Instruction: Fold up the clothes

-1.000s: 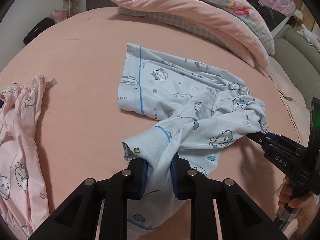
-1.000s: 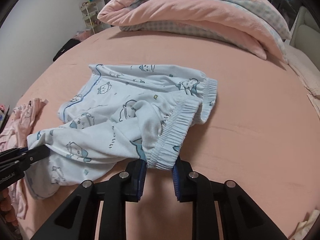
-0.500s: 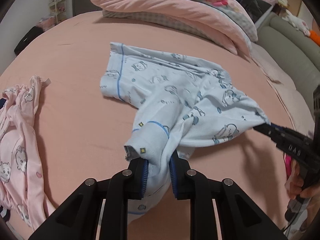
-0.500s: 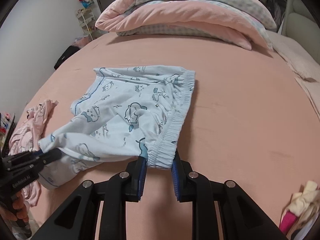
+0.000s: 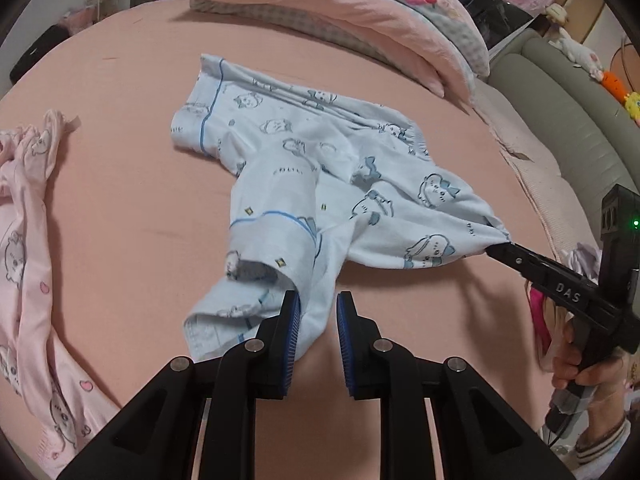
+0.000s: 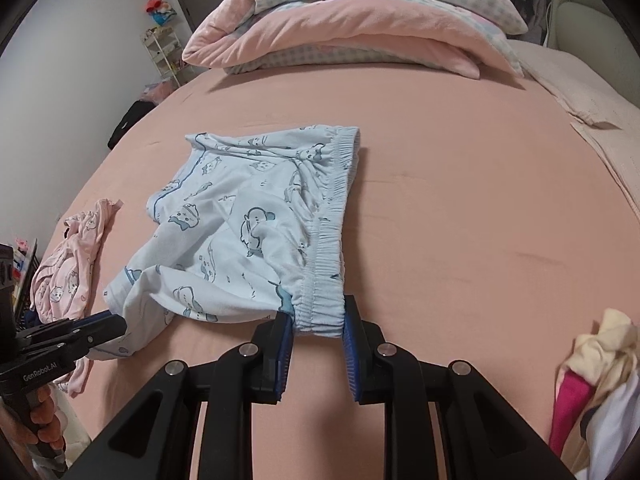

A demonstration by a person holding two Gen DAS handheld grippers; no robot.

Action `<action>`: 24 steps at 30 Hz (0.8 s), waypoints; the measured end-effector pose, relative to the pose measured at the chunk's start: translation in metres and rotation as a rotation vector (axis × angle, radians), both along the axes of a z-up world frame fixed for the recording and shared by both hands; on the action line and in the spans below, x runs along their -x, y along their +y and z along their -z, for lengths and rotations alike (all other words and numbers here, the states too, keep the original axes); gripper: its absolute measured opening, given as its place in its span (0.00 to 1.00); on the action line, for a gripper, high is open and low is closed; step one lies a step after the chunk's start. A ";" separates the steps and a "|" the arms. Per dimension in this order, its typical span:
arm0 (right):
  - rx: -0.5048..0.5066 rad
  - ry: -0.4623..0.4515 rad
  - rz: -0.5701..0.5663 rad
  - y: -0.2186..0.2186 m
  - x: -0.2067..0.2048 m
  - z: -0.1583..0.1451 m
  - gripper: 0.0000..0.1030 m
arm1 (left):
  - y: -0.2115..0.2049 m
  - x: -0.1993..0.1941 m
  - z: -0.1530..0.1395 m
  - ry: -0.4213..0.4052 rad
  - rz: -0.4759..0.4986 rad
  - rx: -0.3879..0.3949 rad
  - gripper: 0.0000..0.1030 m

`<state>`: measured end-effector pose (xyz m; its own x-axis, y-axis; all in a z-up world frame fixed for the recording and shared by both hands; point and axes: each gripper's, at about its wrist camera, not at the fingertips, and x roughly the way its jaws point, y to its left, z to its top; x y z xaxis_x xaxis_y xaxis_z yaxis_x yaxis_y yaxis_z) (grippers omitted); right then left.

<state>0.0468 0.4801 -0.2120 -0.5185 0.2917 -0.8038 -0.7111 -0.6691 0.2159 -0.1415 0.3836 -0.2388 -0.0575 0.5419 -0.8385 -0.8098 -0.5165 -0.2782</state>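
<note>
Light blue pyjama shorts with a cartoon print lie partly spread on the pink bed sheet. In the left wrist view my left gripper is shut on one leg of the shorts, whose cloth bunches between the blue pads. My right gripper pinches a corner of the cloth at the right, held by a hand. In the right wrist view my right gripper is shut on the elastic waistband. The left gripper grips the leg at the lower left.
A pink printed garment lies crumpled at the left. A folded pink quilt pile fills the back of the bed. A heap of other clothes sits at the near right, with a grey sofa beyond the bed's edge.
Both grippers have drawn the shorts toward the near side of the bed. The cloth, bunched before, now lies longer and flatter between them. Both grips have held.
</note>
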 end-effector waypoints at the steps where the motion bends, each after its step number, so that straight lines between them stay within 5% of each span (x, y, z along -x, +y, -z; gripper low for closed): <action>1: 0.001 0.000 0.000 -0.001 -0.002 0.000 0.21 | 0.000 -0.002 0.000 0.015 0.005 0.007 0.16; 24: 0.035 -0.014 0.020 -0.025 -0.048 0.010 0.20 | -0.022 -0.025 0.005 0.061 0.025 0.100 0.16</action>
<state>0.0947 0.4546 -0.2223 -0.5014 0.2734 -0.8208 -0.7276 -0.6467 0.2290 -0.1163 0.3611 -0.2438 -0.0972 0.4575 -0.8839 -0.8367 -0.5184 -0.1764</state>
